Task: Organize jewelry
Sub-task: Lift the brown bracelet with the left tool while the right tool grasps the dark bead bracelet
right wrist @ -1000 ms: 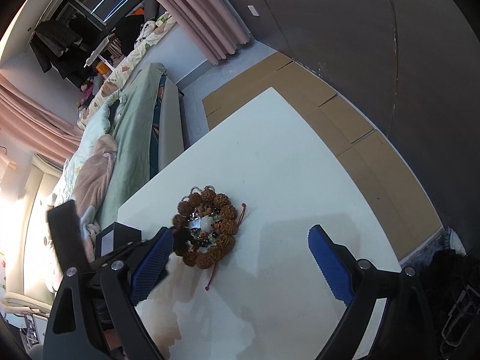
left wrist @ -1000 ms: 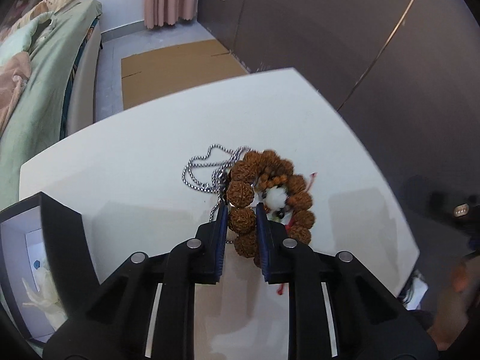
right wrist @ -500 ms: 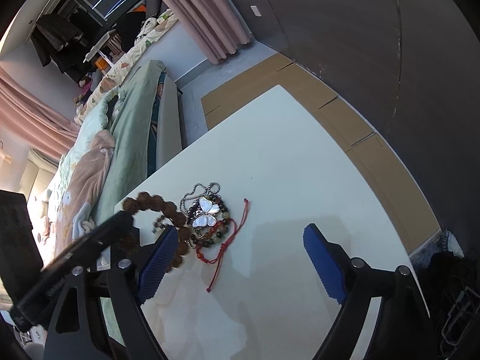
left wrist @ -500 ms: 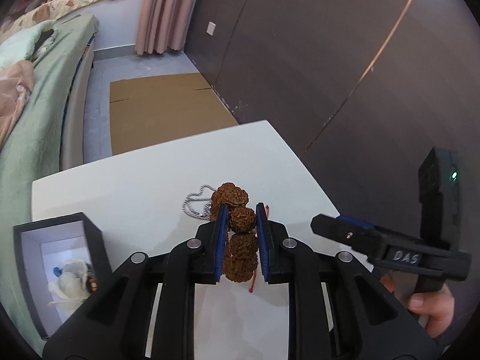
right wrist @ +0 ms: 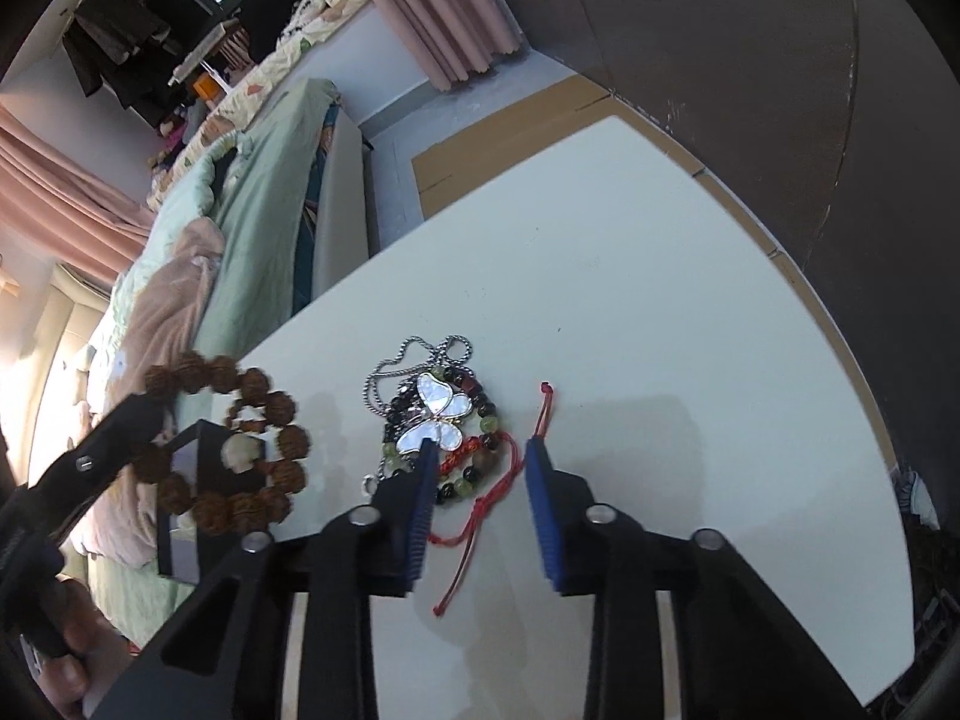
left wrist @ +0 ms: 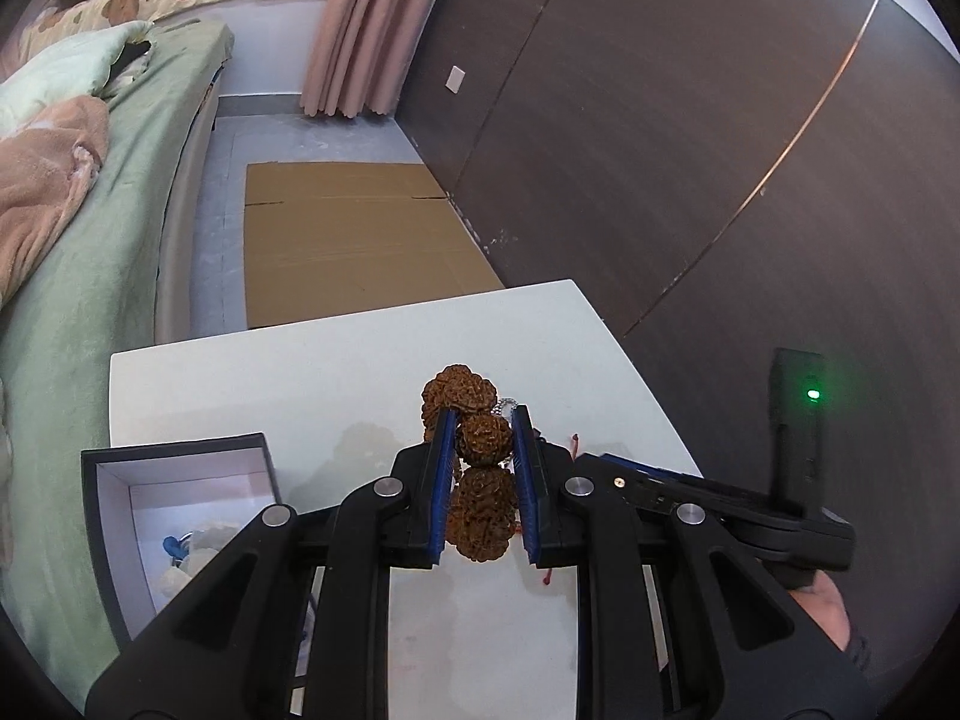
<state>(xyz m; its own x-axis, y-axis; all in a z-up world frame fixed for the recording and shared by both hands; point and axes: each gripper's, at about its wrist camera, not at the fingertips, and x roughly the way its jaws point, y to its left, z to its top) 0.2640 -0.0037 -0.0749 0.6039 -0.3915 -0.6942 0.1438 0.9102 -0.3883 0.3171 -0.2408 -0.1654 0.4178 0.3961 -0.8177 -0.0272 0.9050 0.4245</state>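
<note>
My left gripper point(left wrist: 480, 426) is shut on a bracelet of big brown knobbly beads point(left wrist: 483, 441) and holds it in the air above the white table point(left wrist: 336, 384). In the right wrist view the bracelet point(right wrist: 228, 450) hangs over the open black jewelry box point(right wrist: 198, 480). My right gripper point(right wrist: 477, 450) is half open, low over a pile on the table: a white butterfly pendant point(right wrist: 438, 417) on a silver chain point(right wrist: 396, 360), a dark and green bead bracelet point(right wrist: 474, 468) and a red cord point(right wrist: 498, 492). The cord and bead bracelet lie between its jaws.
The black box point(left wrist: 180, 516) with a white lining stands at the table's left front and holds small pale items. A green bed point(left wrist: 90, 252) runs along the left. Flat cardboard point(left wrist: 348, 240) lies on the floor beyond the table. A dark wall point(left wrist: 660, 150) is on the right.
My left gripper lifted the brown bead bracelet off the pile and carried it left toward the box. My right gripper narrowed its jaws and came down over the remaining jewelry.
</note>
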